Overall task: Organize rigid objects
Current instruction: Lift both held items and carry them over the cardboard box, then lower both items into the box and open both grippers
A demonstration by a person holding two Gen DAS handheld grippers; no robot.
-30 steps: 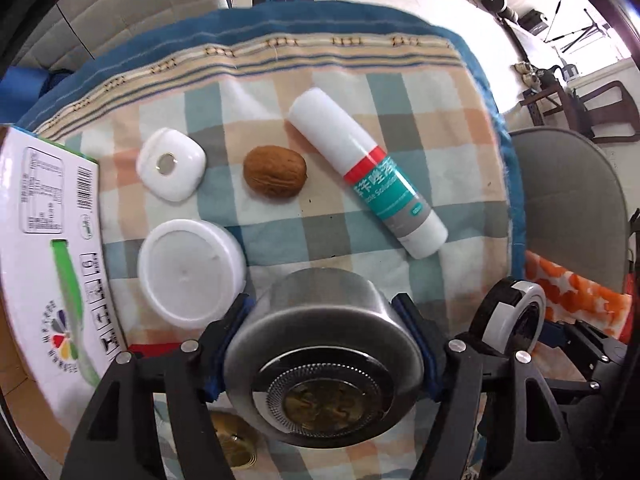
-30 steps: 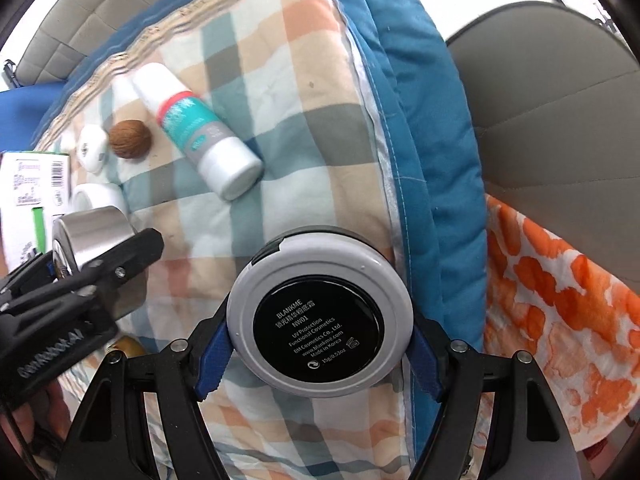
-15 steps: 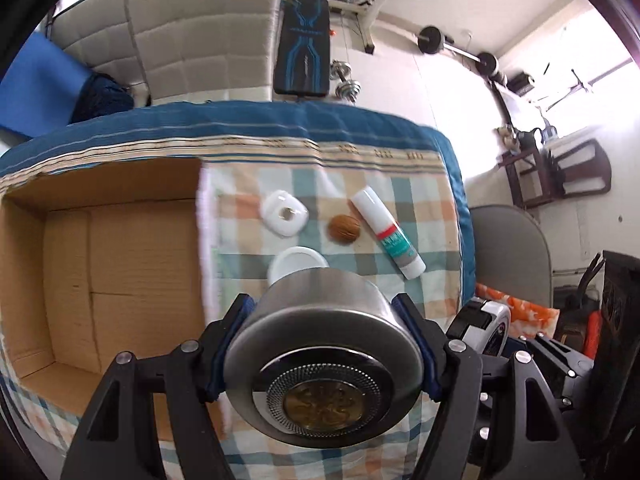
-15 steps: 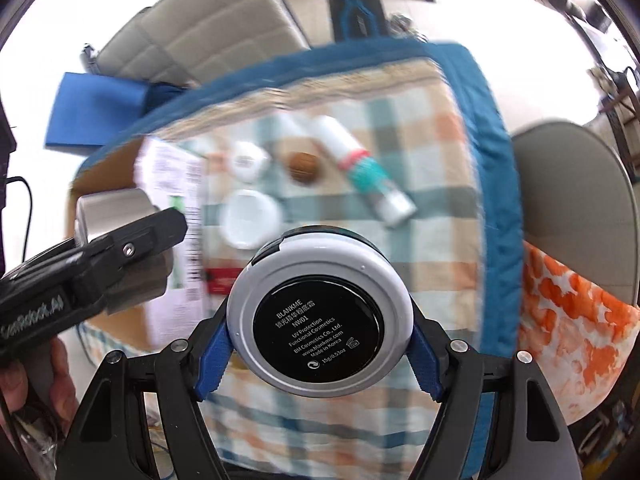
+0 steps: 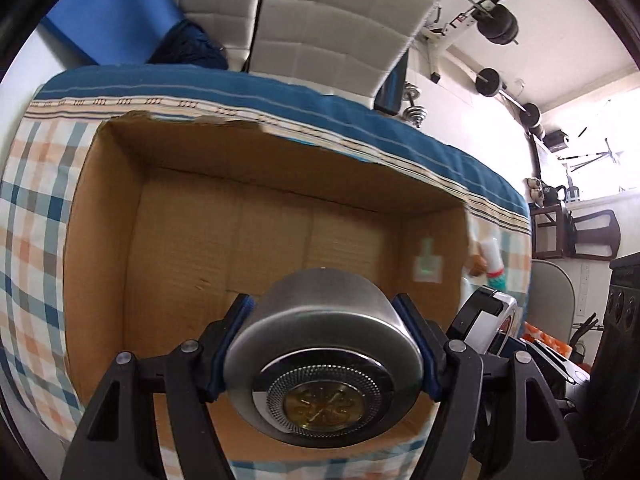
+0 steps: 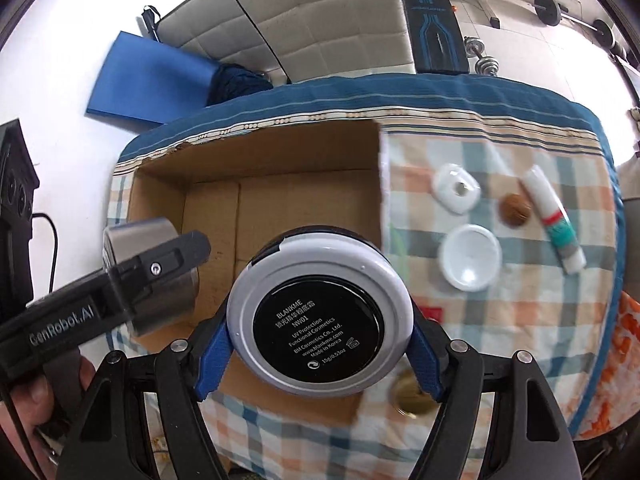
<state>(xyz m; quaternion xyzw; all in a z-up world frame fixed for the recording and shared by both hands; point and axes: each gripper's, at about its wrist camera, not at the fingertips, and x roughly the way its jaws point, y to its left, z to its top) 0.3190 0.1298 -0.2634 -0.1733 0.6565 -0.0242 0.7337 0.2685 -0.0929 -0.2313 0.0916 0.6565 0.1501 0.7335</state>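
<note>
Your left tool [image 5: 323,346] is clamped on a round brushed-steel tin [image 5: 320,344] with a brass-coloured disc in its end, held over the open brown cardboard box [image 5: 248,240] on the bench with the checked cloth [image 6: 520,320]. Your right tool [image 6: 318,322] is clamped on a round grey compact with a black label [image 6: 318,314], hanging above the box's right part. Right of the box on the cloth lie a white rounded-square case [image 6: 456,193], a brown walnut [image 6: 515,209], a white tube with a red and teal band [image 6: 554,218] and a white round lid [image 6: 471,257], all apart from each other. A gold disc [image 6: 412,394] lies near the box's front corner.
</note>
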